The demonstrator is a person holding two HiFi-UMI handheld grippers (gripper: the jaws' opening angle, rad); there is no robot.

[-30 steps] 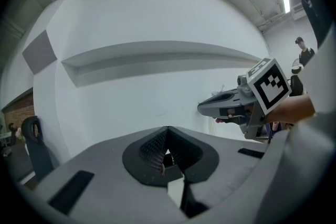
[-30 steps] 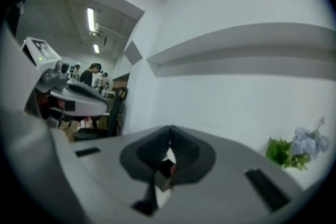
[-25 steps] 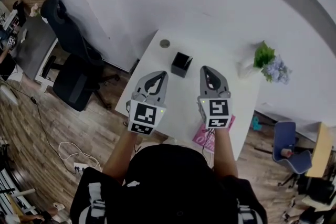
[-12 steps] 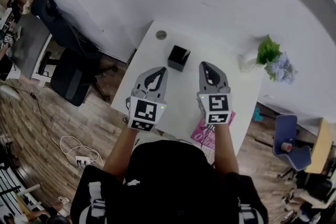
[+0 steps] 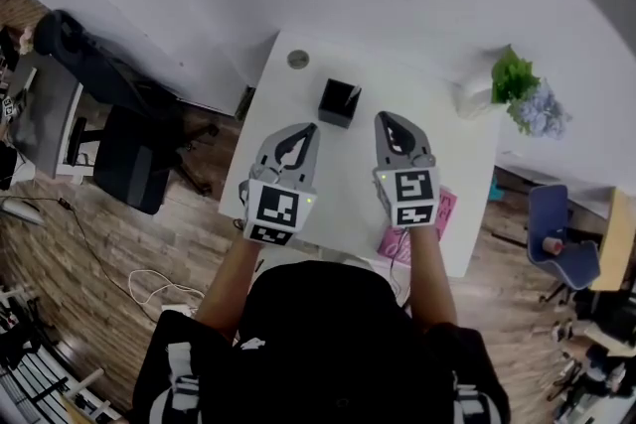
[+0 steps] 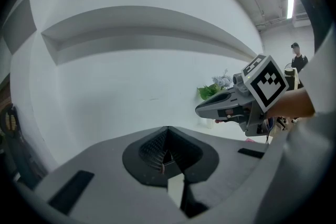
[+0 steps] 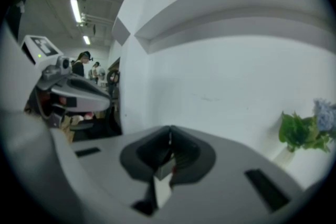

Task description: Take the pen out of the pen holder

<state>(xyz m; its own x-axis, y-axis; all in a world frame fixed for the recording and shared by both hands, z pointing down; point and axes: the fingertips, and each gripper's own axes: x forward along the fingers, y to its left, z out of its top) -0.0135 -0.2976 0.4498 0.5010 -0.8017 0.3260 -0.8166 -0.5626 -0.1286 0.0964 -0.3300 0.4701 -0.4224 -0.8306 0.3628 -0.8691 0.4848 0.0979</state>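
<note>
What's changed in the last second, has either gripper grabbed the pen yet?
No. Only the head view drifted: the table and black pen holder sit slightly higher in frame. Nothing was gripped or released. The left gripper and right gripper stay shut and empty, side by side short of the holder, and the pen still stands in it.
</note>
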